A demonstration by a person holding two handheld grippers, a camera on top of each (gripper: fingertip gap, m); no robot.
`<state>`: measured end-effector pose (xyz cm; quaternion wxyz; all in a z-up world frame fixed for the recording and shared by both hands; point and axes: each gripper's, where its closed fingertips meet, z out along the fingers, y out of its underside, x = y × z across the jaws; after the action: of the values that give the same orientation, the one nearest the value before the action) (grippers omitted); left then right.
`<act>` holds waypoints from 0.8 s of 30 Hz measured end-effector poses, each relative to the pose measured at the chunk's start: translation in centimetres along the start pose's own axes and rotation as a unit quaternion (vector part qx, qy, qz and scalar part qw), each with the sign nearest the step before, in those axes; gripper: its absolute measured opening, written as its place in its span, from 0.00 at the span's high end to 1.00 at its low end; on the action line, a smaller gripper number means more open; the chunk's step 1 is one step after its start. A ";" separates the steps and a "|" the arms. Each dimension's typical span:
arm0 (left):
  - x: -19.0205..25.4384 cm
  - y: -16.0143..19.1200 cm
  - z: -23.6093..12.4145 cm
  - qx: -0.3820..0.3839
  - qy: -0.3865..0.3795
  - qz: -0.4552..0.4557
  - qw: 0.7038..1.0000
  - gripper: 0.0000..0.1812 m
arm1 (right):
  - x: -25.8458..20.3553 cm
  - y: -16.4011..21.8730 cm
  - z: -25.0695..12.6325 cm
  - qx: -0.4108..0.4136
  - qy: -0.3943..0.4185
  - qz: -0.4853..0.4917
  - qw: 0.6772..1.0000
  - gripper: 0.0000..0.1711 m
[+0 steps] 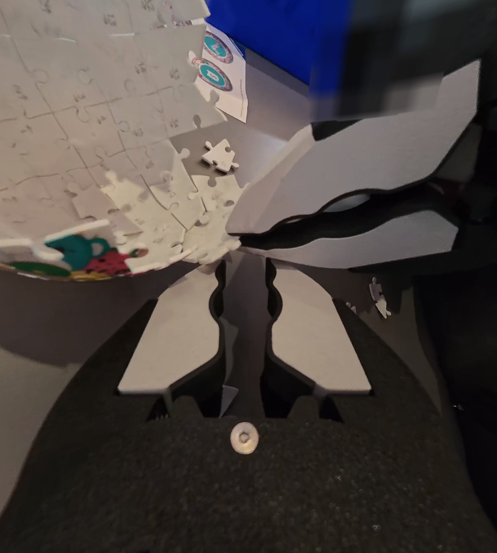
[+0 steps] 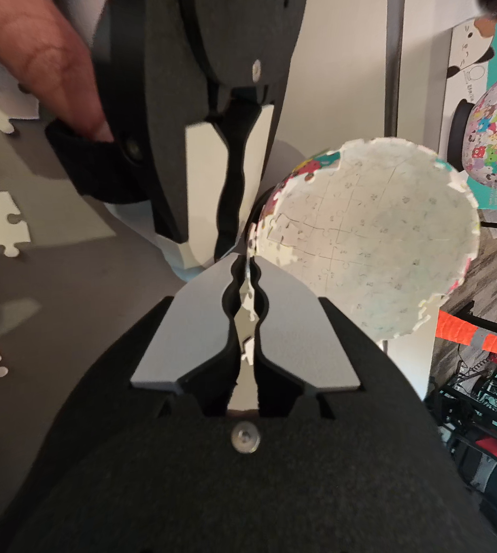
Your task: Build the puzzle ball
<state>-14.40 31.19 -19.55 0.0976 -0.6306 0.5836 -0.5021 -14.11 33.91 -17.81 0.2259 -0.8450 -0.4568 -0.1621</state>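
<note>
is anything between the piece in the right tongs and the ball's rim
Nothing visible does: the white puzzle piece in the right tongs already meets the half-built white puzzle ball's jagged rim; the left tongs wait open beside it.

Counts from both views:
- 2 units: left hand-held gripper [image 1: 245, 266], right hand-held gripper [image 2: 248, 263]
- 1 part-built puzzle ball [image 2: 370, 239], open shell, white inside showing
- 1 piece [image 2: 247, 311] between the right unit's fingers
- Loose pieces on worktop [image 1: 16, 299], left view: 1 clear one [image 1: 220, 156], 2 small ones [image 1: 379, 297] at right
- Right view: several more at the left edge, cropped, exact count unclear
- 1 puzzle box [image 2: 486, 98]
- 1 printed sheet [image 1: 226, 77]
</note>
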 end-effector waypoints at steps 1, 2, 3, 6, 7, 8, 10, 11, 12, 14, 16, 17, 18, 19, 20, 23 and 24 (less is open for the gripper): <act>0.0 0.0 0.0 -0.001 0.001 -0.001 1.000 0.86 | 0.0 -0.1 -0.1 0.000 0.002 -0.004 1.000 0.99; 0.0 0.1 0.0 -0.003 0.002 -0.001 1.000 0.86 | 0.0 -0.2 -0.1 0.001 0.004 -0.006 1.000 0.99; 0.0 0.1 0.1 -0.004 0.003 -0.001 1.000 0.86 | -0.1 -0.2 -0.2 0.000 0.004 -0.007 1.000 0.99; 0.0 0.1 0.1 -0.005 0.001 -0.001 1.000 0.86 | -0.1 -0.2 -0.2 -0.006 0.004 -0.006 1.000 0.99; 0.0 0.1 0.1 -0.005 0.000 -0.002 1.000 0.86 | 0.0 -0.2 -0.2 -0.009 0.004 -0.004 1.000 0.99; -0.1 0.1 0.1 -0.005 -0.001 -0.003 1.000 0.86 | 0.0 -0.2 -0.3 -0.011 0.003 -0.003 1.000 0.99; -0.1 0.1 0.2 -0.007 -0.004 -0.002 1.000 0.86 | 0.0 -0.3 -0.6 -0.010 0.004 0.001 1.000 0.99; -0.1 0.1 0.2 -0.007 -0.006 0.000 1.000 0.86 | 0.1 -0.4 -0.8 -0.009 0.003 0.004 1.000 0.99; -0.1 0.1 0.2 -0.007 -0.009 0.003 1.000 0.86 | 0.1 -0.4 -0.8 -0.009 0.004 0.007 1.000 0.99; -0.2 0.1 0.2 -0.006 -0.019 0.012 1.000 0.87 | 0.2 -0.3 -0.8 -0.012 0.002 0.012 1.000 0.98; -0.2 0.0 0.2 -0.005 -0.024 0.018 1.000 0.86 | 0.3 -0.1 -0.7 -0.018 0.007 0.011 1.000 0.98; -0.2 0.0 0.2 -0.004 -0.026 0.020 0.999 0.86 | 0.3 -0.1 -0.7 -0.020 0.007 0.010 1.000 0.98; -0.2 -0.1 0.2 -0.002 -0.028 0.021 0.999 0.87 | 0.3 -0.1 -0.7 -0.021 0.008 0.009 1.000 0.98; -0.2 -0.2 0.1 0.001 -0.029 0.023 0.999 0.87 | 0.3 -0.1 -0.7 -0.021 0.009 0.009 1.000 0.98; -0.2 -0.3 0.1 0.005 -0.028 0.025 0.999 0.87 | 0.3 -0.1 -0.7 -0.021 0.010 0.008 1.000 0.98; -0.1 -0.5 -0.1 0.015 -0.024 0.026 0.999 0.87 | 0.3 -0.1 -0.6 -0.022 0.009 0.010 1.000 0.98; -0.1 -0.6 -0.2 0.018 -0.023 0.026 0.999 0.87 | 0.3 -0.1 -0.6 -0.021 0.009 0.011 1.000 0.98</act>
<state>-14.13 31.51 -19.10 0.1356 -0.6251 0.5881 -0.4951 -14.08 33.81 -17.11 0.2134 -0.8530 -0.4422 -0.1767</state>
